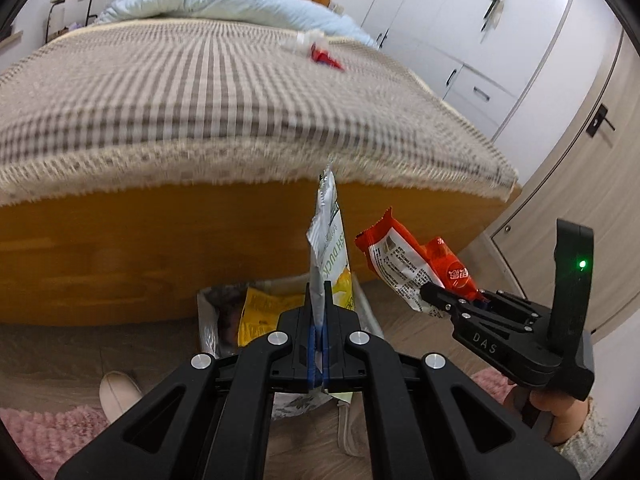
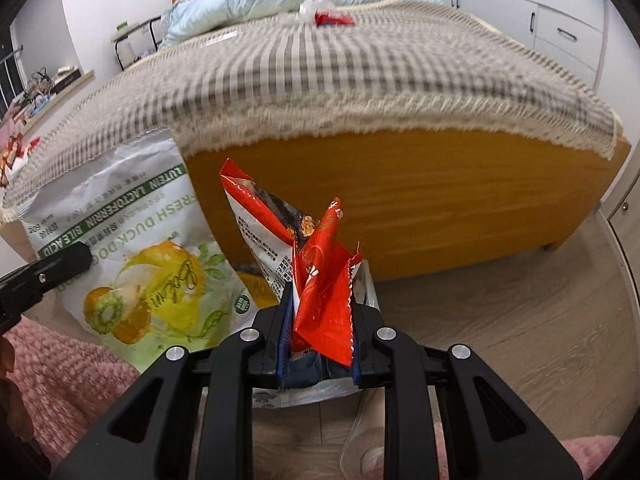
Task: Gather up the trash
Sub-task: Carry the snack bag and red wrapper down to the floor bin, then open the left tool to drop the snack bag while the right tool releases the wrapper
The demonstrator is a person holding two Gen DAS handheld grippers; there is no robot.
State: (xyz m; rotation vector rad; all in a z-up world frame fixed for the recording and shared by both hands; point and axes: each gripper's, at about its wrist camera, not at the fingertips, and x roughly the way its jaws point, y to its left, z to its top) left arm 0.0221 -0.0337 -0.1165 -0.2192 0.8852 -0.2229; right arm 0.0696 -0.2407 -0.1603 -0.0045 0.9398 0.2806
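Observation:
My left gripper (image 1: 319, 304) is shut on the lower edge of a silver and green pet-food pouch (image 1: 329, 240), which stands edge-on above a lined bin (image 1: 206, 300). The pouch's printed face (image 2: 132, 248) shows in the right wrist view, beside one of the left gripper's fingers (image 2: 48, 268). My right gripper (image 2: 320, 312) is shut on crumpled red snack wrappers (image 2: 324, 300). It also appears in the left wrist view as the right gripper (image 1: 452, 304) with the red wrappers (image 1: 404, 264). A yellow packet (image 1: 256, 312) lies inside the bin. A red wrapper (image 1: 326, 56) and clear plastic (image 1: 304, 40) lie on the bed.
The wooden bed frame (image 1: 160, 248) with a checked cover (image 1: 200, 92) stands just behind the bin. A light slipper (image 1: 116, 392) and a pink rug (image 1: 48, 432) lie on the wood floor. White wardrobes (image 1: 460, 40) and a door (image 1: 580, 168) are to the right.

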